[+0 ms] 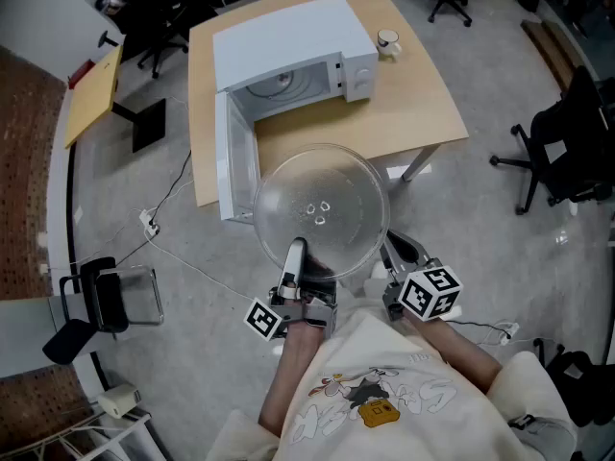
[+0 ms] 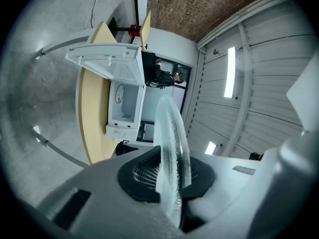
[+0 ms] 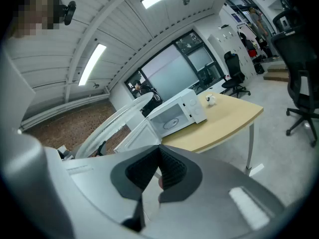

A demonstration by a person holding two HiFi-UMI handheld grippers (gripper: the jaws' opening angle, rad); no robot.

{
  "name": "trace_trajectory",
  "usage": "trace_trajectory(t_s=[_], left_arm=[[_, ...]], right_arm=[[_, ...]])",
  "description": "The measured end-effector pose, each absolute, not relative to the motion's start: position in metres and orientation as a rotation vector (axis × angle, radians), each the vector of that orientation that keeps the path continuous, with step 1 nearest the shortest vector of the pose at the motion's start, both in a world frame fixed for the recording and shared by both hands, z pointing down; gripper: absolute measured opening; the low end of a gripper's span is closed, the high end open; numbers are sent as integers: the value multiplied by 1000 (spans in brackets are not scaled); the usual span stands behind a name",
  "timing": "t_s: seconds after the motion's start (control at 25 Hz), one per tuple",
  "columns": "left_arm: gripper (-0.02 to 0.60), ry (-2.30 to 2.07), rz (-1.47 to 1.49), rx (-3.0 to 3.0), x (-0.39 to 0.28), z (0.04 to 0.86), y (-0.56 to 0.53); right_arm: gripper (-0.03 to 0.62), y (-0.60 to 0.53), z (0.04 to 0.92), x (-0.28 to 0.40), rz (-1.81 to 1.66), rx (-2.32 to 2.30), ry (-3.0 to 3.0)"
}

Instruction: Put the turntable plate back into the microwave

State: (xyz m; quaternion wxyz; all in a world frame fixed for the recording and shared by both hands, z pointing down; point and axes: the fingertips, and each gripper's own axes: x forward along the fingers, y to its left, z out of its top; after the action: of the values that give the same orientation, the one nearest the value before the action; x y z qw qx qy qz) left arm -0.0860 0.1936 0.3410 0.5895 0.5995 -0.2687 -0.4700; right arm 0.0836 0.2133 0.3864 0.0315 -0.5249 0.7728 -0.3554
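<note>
grey floor surrounds the table point(image 1: 423, 113), where the microwave point(image 1: 288, 36) stands, door point(image 1: 235, 166) open. the left gripper point(image 1: 295, 253) jaws pinch the glass turntable plate point(image 1: 322, 209) by its near rim, in the air short of the table. the right gripper point(image 3: 158, 171) jaws are pressed together, empty. held by one edge, the plate could slip or clip the door.

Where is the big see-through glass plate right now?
In the head view's middle, the round clear glass turntable plate is held up in front of the open white microwave, its near edge pinched in the left tongs.
</note>
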Motion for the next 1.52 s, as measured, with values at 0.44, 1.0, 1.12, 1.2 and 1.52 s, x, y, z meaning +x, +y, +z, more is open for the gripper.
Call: trace_trajectory(t_s=[0.44,1.0,1.12,1.2,1.52], left_arm=[[29,-666,-1086,1403,-76,334,197],[29,-721,-1135,1438,-51,322,195],[30,-748,-1116,1447,-41,330,196],[31,-765,-1109,1442,-36,334,194],[31,-777,-1094,1415,-35,349,150]], right_arm=[[8,212,374,106,-1189,-1416,2215],[250,213,317,87,-1444,-695,2094],[214,213,324,72,-1514,-631,2107],[123,209,333,67,-1570,-638,2101],[57,163,347,62,-1679,-621,2003]])
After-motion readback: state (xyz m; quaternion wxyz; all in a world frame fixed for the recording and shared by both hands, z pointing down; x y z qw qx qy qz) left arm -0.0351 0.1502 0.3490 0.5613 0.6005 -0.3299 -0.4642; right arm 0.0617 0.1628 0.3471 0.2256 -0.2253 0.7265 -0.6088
